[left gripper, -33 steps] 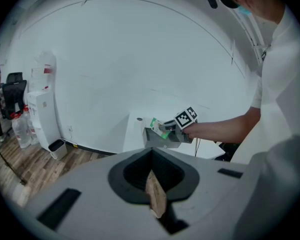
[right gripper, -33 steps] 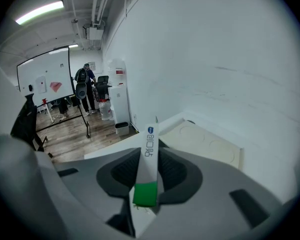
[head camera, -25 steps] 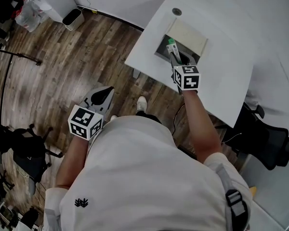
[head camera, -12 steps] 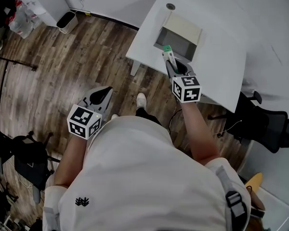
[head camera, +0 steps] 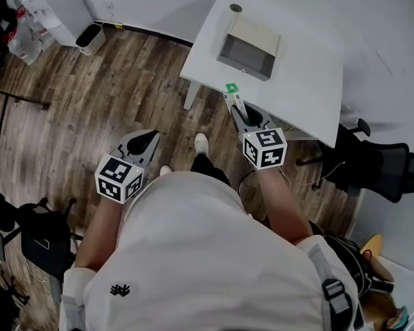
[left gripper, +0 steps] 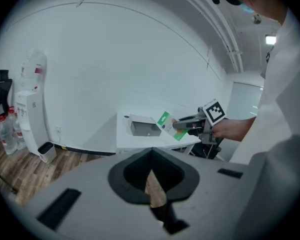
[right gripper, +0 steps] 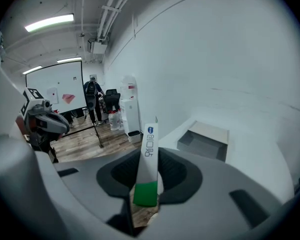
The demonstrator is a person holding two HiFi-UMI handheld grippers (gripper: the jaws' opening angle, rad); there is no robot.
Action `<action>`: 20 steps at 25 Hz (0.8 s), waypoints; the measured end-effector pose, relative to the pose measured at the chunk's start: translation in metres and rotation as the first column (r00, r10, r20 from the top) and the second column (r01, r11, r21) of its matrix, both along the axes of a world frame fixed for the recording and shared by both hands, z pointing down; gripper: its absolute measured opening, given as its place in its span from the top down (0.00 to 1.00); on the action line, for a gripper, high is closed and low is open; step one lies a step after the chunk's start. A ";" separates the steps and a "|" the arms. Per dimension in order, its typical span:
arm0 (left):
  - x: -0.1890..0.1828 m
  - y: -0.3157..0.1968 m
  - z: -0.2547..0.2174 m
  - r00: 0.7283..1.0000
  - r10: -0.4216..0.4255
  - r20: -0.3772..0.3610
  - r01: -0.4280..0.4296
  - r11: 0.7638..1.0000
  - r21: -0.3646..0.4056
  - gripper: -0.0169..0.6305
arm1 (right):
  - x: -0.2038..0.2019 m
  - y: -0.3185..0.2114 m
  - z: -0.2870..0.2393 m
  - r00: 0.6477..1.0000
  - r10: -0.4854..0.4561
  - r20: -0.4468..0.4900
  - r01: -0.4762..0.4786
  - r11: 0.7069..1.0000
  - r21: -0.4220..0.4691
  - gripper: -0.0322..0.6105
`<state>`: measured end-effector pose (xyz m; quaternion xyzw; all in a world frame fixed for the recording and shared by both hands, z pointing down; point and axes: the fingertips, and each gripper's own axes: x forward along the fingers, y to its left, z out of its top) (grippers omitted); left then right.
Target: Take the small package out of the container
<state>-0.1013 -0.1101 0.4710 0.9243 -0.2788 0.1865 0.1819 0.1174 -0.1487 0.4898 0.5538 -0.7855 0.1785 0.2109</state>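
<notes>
Small package [right gripper: 146,169] is standing nearest of all, a thin white pack with a green end, and the right gripper [right gripper: 146,186] is pinching it by that green end. The jaws are sitting partly apart, pressed against the pack's flat sides, so the grip is looking firm, and the white end is pointing up and away from the hand. From the head view the same package [head camera: 231,88] is hanging in the air over the near edge of the white table [head camera: 297,81], in front of the right gripper [head camera: 237,105] and well apart from the container [head camera: 247,47].

Down at the person's other side, the left gripper [head camera: 149,138] is hovering over the wooden floor, away from the table. Its own view is showing the jaw tips meeting with nothing between them, only a sliver of floor beneath.

Farther off, the container is sitting on the table with its pale lid folded back and its grey inside showing open; nothing else in it can be made out.

Judging by this, the main step is looking done: the package is out and clear of the box. What is remaining, if anything, is setting it down somewhere and letting go.
</notes>
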 end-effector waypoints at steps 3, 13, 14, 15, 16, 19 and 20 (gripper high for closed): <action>-0.006 0.013 0.001 1.000 0.017 0.007 -0.018 1.000 0.014 0.96 | -0.012 0.024 0.003 1.000 0.005 0.014 -0.004 1.000 -0.007 0.81; -0.011 0.046 0.005 0.997 0.071 0.013 -0.071 0.997 0.021 0.96 | -0.043 0.077 0.001 0.999 -0.031 0.029 0.031 0.999 -0.017 0.81; -0.011 0.047 0.005 0.997 0.073 0.011 -0.073 0.997 0.021 0.96 | -0.045 0.078 0.000 0.999 -0.032 0.029 0.032 0.999 -0.014 0.81; -0.012 0.048 0.005 0.997 0.075 0.009 -0.075 0.997 0.023 0.96 | -0.046 0.079 -0.001 0.999 -0.032 0.028 0.033 0.999 -0.010 0.81; -0.013 0.049 0.004 0.997 0.077 0.008 -0.078 0.997 0.025 0.96 | -0.048 0.080 -0.002 0.999 -0.033 0.026 0.033 0.999 -0.007 0.81; -0.016 0.051 0.005 0.997 0.077 0.006 -0.077 0.997 0.030 0.96 | -0.050 0.082 -0.003 0.999 -0.033 0.026 0.034 0.999 -0.003 0.81; -0.017 0.050 0.005 0.997 0.074 0.005 -0.075 0.997 0.029 0.96 | -0.050 0.083 -0.003 0.999 -0.034 0.028 0.034 0.999 -0.003 0.81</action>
